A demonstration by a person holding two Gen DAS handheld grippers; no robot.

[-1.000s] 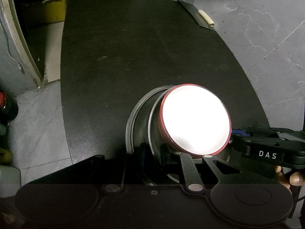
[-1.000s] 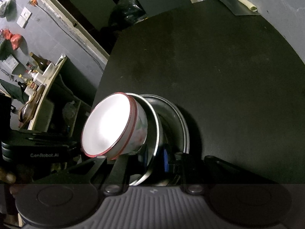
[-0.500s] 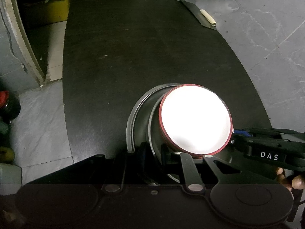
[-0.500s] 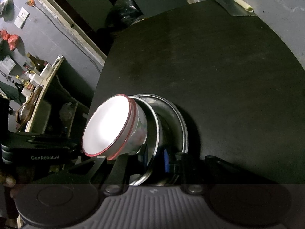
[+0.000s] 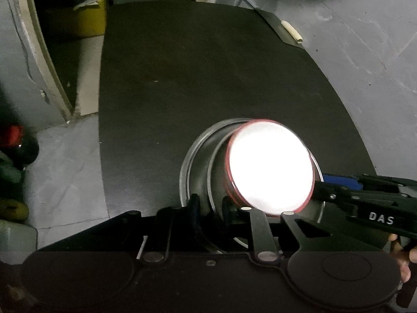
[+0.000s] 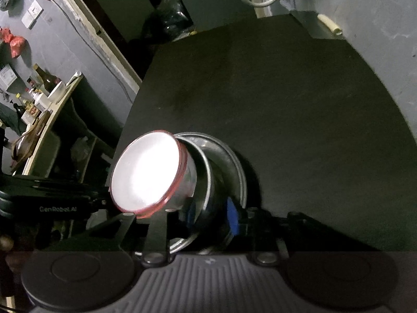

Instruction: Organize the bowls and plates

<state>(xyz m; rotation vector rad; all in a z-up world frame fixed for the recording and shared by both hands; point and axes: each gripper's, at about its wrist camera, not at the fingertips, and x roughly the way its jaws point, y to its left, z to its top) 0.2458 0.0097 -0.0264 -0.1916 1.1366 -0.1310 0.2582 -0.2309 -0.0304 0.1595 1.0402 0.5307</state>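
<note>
A white bowl [image 5: 269, 167] with a red rim is seen tipped inside two metal plates [image 5: 200, 167] on the dark table [image 5: 195, 78], a grey floor [image 5: 62, 161] is seen around it, and the left tool [image 5: 211, 203] and right tool [image 6: 212, 215] are being opened around the plates' rims.

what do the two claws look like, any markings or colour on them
Both are matte black with flat linkage bars, silver rivets and blue pads. The right claw carries white DAS lettering on its side; the left claw reads GenRobot.AI. Each camera mount has round black discs.
</note>
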